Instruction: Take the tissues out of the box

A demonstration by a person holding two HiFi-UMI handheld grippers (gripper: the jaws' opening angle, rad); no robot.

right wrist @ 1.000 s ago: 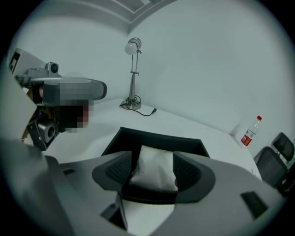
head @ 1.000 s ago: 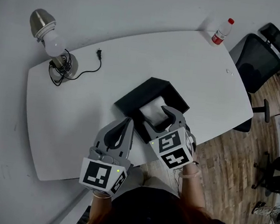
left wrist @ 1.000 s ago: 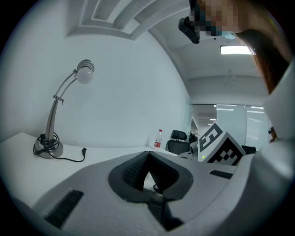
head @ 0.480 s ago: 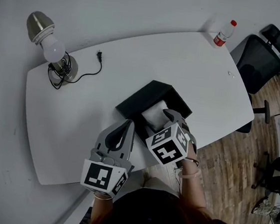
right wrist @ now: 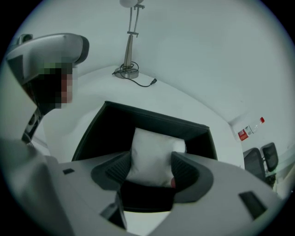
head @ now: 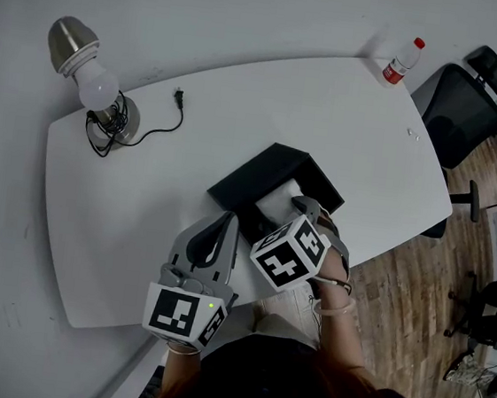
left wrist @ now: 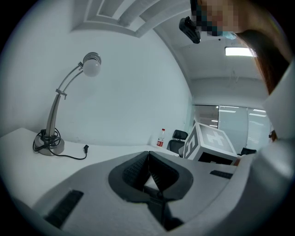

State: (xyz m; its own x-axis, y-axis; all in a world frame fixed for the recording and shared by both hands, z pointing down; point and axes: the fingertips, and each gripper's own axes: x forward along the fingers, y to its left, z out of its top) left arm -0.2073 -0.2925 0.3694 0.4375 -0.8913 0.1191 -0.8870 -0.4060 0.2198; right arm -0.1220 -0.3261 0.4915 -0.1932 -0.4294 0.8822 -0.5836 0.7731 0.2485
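While the table (head: 139, 217) carries the black box (head: 255, 178) near its near edge, the tissues (right wrist: 154, 152) lie inside, between the right gripper's (right wrist: 150, 173) wide-spread jaws. Step in hand: grasp. The next move probably calls for closing, then lifting. The left gripper (left wrist: 148, 168), jaws together and empty, rests left of the box.

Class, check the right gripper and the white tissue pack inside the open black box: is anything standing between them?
Nothing visible does. The right gripper has its jaws open on either side of the white tissue pack, which stands in the open-topped black box; no lid or other thing covers it.
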